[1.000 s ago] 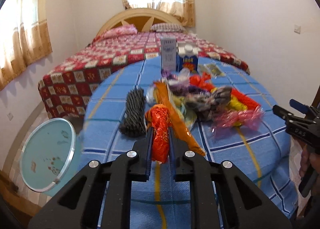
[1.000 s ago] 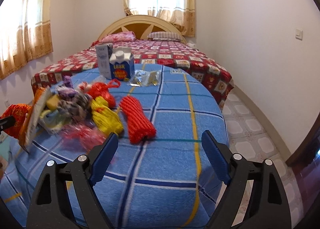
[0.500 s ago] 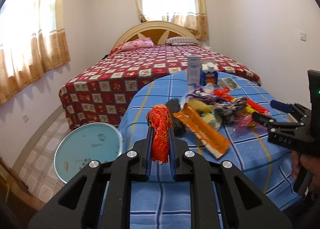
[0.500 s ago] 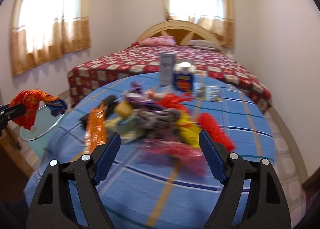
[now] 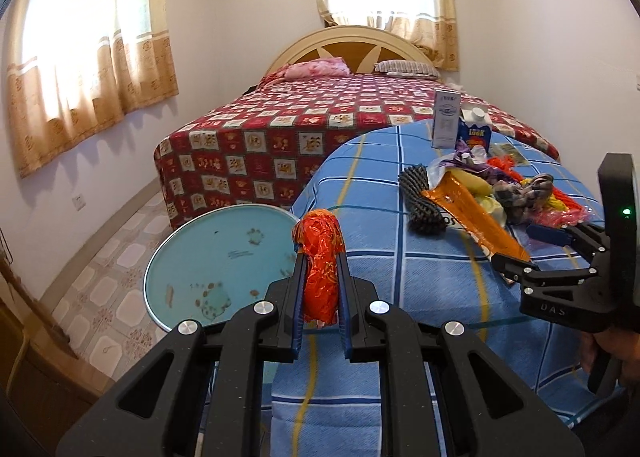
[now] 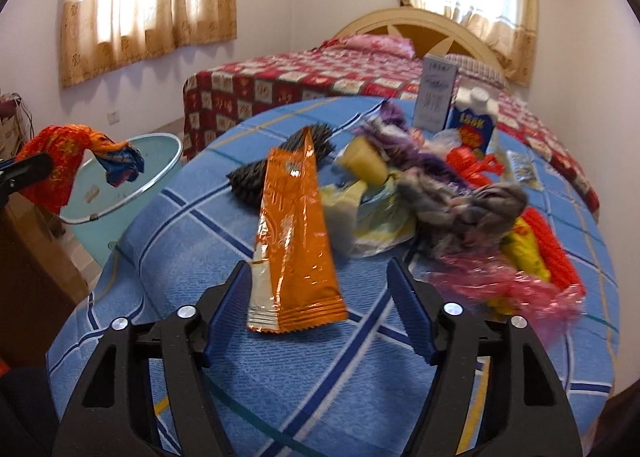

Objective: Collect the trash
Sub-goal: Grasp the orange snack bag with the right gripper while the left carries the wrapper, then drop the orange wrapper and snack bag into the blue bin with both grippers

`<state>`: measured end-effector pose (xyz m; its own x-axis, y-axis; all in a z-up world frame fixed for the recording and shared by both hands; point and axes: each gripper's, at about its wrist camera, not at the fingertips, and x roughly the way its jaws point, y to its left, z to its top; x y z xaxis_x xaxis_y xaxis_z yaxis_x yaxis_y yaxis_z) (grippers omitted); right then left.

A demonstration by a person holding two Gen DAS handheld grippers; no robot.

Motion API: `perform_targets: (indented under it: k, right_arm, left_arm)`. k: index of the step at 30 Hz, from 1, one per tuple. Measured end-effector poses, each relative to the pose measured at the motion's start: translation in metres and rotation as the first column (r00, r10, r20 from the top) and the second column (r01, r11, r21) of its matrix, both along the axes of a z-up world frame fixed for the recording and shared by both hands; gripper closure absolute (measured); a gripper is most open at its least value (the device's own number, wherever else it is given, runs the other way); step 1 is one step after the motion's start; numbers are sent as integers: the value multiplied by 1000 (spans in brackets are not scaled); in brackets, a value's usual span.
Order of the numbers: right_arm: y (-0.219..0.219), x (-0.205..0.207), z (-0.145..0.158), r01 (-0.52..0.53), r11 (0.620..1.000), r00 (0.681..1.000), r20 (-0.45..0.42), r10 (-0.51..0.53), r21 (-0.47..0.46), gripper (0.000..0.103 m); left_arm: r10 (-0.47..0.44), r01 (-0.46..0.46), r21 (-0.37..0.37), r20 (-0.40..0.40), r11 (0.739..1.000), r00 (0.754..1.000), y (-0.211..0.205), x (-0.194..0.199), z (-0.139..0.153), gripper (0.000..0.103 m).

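Left gripper (image 5: 320, 277) pinches the red wrapper (image 5: 320, 257) by the teal bin (image 5: 192, 257), lower left, likely for dropping. Right gripper (image 6: 320, 305), jaws wide, straddles the orange packet (image 6: 294, 233); presumably next.

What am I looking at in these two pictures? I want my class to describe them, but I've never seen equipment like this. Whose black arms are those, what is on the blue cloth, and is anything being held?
There is no robot here. A person holds a black two-finger tool in each hand, and a camera on each looks forward along its fingers. One picture comes from the left gripper, the other from the right gripper.

The left gripper is shut on a crumpled red-orange plastic wrapper, lifted near a round pale-blue bin beside the table.

The right gripper is open, poised around the near end of a long orange foil snack wrapper lying on the blue checked tablecloth. Behind it lie mixed scraps, a dark ribbed bundle and a blue-and-white carton.
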<state>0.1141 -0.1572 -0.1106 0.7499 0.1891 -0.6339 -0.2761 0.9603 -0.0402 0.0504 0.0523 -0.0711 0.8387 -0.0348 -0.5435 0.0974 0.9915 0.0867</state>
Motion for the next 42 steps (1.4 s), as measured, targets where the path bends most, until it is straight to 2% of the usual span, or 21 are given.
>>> perform_targets:
  k: [4,6,7,14,24,42]
  right_arm:
    - [2,5,-8,-31,999,999,-43,31,14,78]
    - [3,3,-8,-45,999,998,-44,46,27,89]
    - [4,1,-8,-45,999,998,-40,46,26,91]
    - [-2,-9,5,-51,997,999,1,51,52,93]
    - [9,-5,35,-103,991,994,43,100,86,93]
    - [83,44,46,-265,962,964,33,263,63,93]
  left_arm:
    - [9,-8,-8,1,1000,1000,4,1,1,89]
    - [9,-9,-10,4,1000,1000,5,1,2,89]
    - [10,-10,-13,5,1000,1000,6,1,3,89]
    - [26,-25,-20,20,999,999,12,1,9,89]
    - [131,-130,-30,53,991,990,47,7,24,89]
    - [227,-227,15,2,974,974,82,27,10,89]
